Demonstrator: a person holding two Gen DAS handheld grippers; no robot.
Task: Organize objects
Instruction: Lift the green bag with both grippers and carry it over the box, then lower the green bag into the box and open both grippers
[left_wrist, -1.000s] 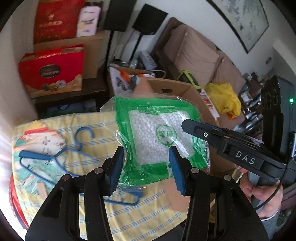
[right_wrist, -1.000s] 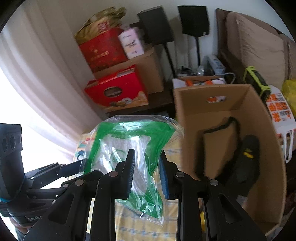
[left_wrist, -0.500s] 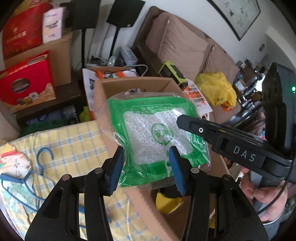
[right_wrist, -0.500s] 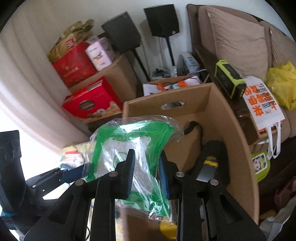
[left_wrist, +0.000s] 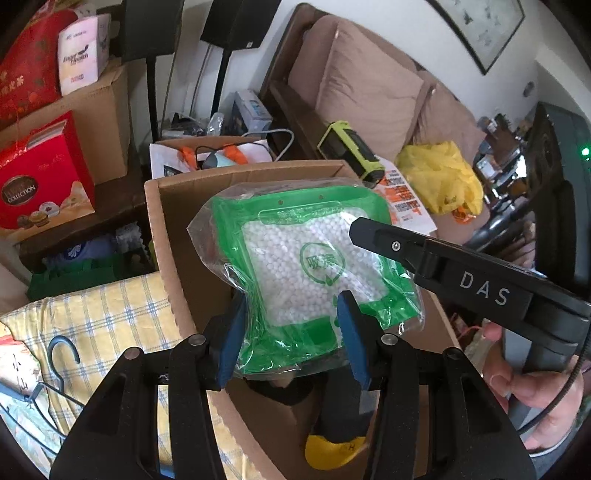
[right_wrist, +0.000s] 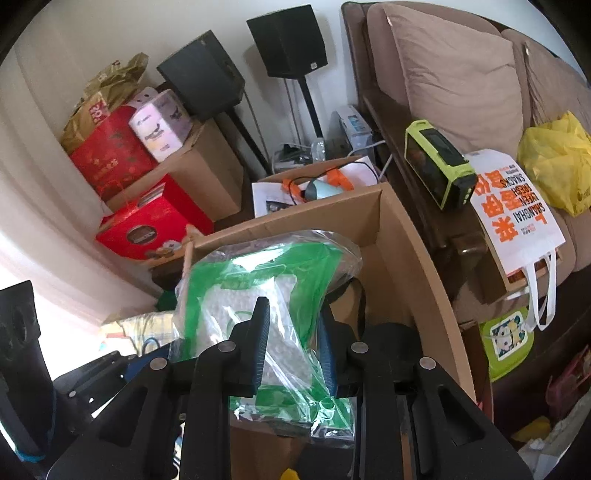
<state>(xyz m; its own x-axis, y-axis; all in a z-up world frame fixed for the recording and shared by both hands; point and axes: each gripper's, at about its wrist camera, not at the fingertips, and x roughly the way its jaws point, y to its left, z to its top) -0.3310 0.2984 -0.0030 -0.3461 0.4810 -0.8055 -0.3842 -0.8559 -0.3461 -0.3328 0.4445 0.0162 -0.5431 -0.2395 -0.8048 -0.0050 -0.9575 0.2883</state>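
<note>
Both hand-held grippers, left (left_wrist: 291, 332) and right (right_wrist: 291, 343), are clamping the green desiccant bag (left_wrist: 310, 266) over the cardboard box (left_wrist: 162, 236); lower it level, release together

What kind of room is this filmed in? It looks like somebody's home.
Most likely a lived-in living room: a sofa with tan cushions, black speakers on stands, and a framed picture on the wall. Stacked gift boxes suggest it doubles as storage.
</note>
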